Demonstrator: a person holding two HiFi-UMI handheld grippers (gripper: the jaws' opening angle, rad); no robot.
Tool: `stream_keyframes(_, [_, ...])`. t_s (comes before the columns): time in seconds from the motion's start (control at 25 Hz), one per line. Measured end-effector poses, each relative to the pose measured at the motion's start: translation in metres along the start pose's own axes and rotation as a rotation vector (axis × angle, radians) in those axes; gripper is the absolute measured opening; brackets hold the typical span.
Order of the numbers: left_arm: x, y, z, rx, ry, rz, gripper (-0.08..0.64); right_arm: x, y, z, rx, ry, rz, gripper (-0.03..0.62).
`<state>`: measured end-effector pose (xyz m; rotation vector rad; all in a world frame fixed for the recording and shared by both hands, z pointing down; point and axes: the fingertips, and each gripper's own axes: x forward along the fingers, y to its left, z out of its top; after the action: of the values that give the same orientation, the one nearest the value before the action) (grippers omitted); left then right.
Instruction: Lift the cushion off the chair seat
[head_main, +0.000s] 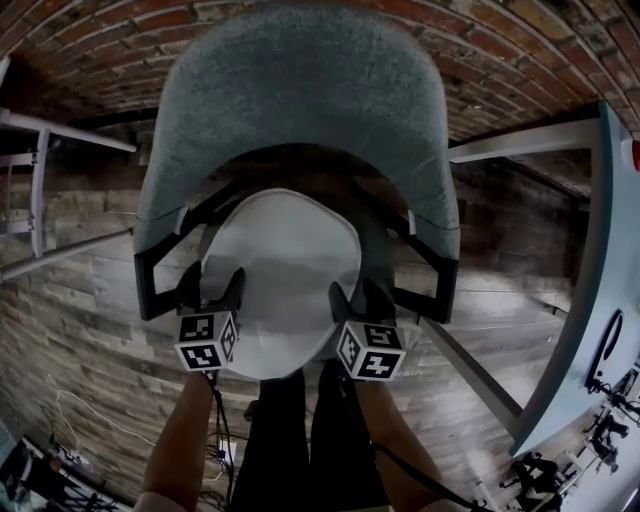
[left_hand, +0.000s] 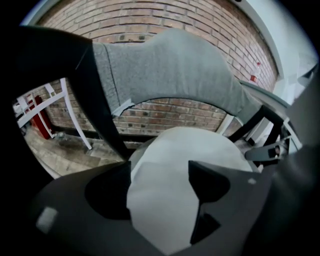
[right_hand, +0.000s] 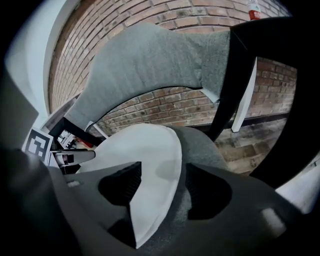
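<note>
White cushion (head_main: 285, 265) lies on chair seat (right_hand: 200, 145). Left gripper (head_main: 212, 288) and right gripper (head_main: 358, 300) jaws are spread, straddling its near edge.

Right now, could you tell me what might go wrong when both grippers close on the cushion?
1. The right gripper, jaws open, straddles the cushion rim over the grey seat; closing may catch a thin edge that slips.
2. It and the left gripper, also open, sit at the near edge, so the far side may sag.
</note>
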<state>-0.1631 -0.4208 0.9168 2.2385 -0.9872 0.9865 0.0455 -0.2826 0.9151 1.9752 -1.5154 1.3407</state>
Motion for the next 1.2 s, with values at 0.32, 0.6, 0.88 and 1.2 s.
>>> stream_keyframes(0.32, [0.013,0.006,-0.006,-0.048,0.046,-0.024,0.35,0.012,0.0,-0.01,0.012,0.036,-0.006,0.278])
stream_keyframes(0.6, [0.022,0.008,-0.014,-0.124,0.098,-0.054,0.348,0.02,0.006,-0.017,0.033,0.069,0.012,0.276])
stream_keyframes(0.88, [0.019,0.005,-0.017,-0.139,0.132,-0.051,0.342,0.02,0.016,-0.022,0.061,0.107,0.071,0.27])
stream_keyframes(1.2, [0.01,-0.01,-0.02,-0.059,0.139,-0.032,0.25,0.01,0.021,-0.018,0.074,0.065,0.093,0.206])
